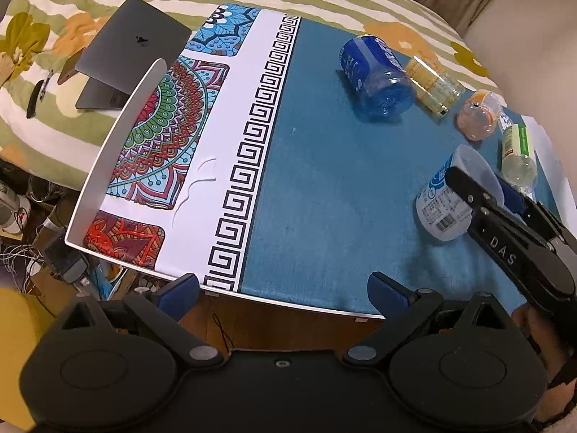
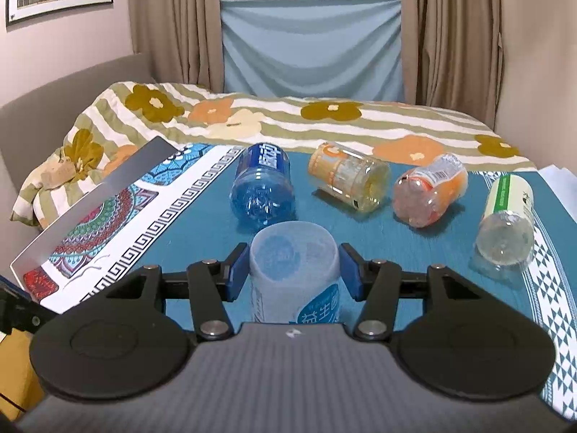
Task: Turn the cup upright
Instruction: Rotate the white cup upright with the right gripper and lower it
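Note:
A translucent white cup with a blue-and-white label (image 2: 294,274) stands upside down on the teal tablecloth (image 2: 202,249), closed base up. My right gripper (image 2: 294,270) has its blue pads against both sides of the cup, near the top. In the left wrist view the same cup (image 1: 449,198) sits at the right with the right gripper (image 1: 479,195) around it. My left gripper (image 1: 283,292) is open and empty, hovering at the table's near edge, well left of the cup.
Four cups lie on their sides behind it: blue (image 2: 261,187), yellow (image 2: 349,176), orange (image 2: 429,189), green-labelled clear (image 2: 506,216). A grey laptop (image 1: 126,57) and pens rest on the flowered bedding (image 2: 288,115). A metal panel (image 2: 90,198) stands along the table's left edge.

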